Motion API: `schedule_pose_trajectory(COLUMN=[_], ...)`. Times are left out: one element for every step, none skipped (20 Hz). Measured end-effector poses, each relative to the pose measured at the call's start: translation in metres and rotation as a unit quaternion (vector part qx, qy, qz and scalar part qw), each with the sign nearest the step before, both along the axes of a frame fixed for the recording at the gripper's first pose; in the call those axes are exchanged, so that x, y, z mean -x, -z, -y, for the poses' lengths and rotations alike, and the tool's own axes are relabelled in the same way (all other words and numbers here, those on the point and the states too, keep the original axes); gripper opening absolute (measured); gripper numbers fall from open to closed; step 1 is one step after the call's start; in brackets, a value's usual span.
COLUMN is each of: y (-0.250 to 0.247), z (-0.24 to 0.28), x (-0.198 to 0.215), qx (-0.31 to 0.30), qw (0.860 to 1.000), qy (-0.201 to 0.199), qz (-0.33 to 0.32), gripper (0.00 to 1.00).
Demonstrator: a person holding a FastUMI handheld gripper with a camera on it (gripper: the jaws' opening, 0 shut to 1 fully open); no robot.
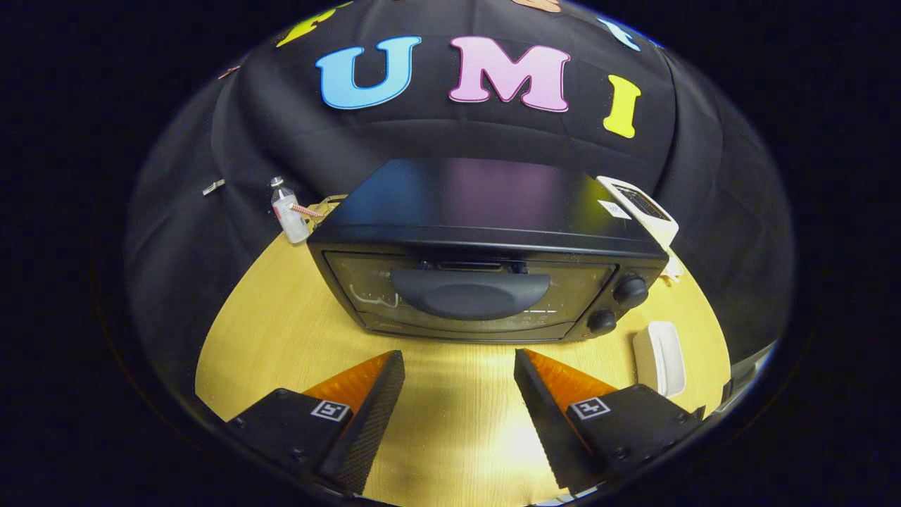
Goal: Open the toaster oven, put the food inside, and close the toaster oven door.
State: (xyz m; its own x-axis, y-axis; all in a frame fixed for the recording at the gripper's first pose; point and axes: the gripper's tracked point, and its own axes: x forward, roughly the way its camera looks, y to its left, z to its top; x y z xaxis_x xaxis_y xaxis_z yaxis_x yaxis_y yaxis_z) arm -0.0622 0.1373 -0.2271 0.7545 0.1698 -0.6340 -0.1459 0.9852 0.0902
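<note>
We are seeing glare blurring the glass of the shut toaster oven [486, 282], sitting at twelve o'clock beyond our fingers [459, 366], which are gaping wide, holding nothing.

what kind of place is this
Likely a staged recording booth, not a real kitchen: a toaster oven sits shut on a round wooden table against a black cloth wall, the open gripper empty.

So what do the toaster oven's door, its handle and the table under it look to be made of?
Toaster oven door: looks like dark tinted glass, glossy, with faint reflections. Handle: probably matte black plastic, with a dull, even sheen. Table: light wood or wood-look laminate, smooth, with visible grain and a bright glare patch. The gripper is open, its fingers short of the door.
</note>
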Motion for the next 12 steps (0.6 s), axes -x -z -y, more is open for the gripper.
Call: schedule_pose_trajectory(y=[-0.002, -0.002, -0.002, -0.004, -0.005, -0.007, -0.010, -0.014, -0.020, -0.027, -0.035, -0.044], z=[0.001, 0.002, 0.003, 0.005, 0.006, 0.007, 0.008, 0.010, 0.011, 0.012, 0.015, 0.019], x=[-0.002, -0.003, -0.003, -0.003, -0.002, -0.003, -0.003, -0.003, -0.003, -0.005, -0.007, -0.009], qx=[-0.001, -0.002, -0.001, -0.001, -0.003, -0.005, -0.008, -0.010, -0.014, -0.018, -0.022, -0.025], qw=[1.000, 1.000, 1.000, 1.000, 1.000, 1.000, 1.000, 1.000, 1.000, 0.999, 0.999, 0.999], qy=[0.001, 0.001, 0.001, 0.002, 0.004, 0.005, 0.006, 0.008, 0.009, 0.011, 0.014, 0.016], qz=[0.004, 0.007, 0.008, 0.008, 0.007, 0.009, 0.011, 0.014, 0.019, 0.026, 0.034, 0.042], gripper=[0.97, 0.97, 0.97, 0.97, 0.97, 0.97, 0.97, 0.97, 0.97, 0.97, 0.97, 0.97])
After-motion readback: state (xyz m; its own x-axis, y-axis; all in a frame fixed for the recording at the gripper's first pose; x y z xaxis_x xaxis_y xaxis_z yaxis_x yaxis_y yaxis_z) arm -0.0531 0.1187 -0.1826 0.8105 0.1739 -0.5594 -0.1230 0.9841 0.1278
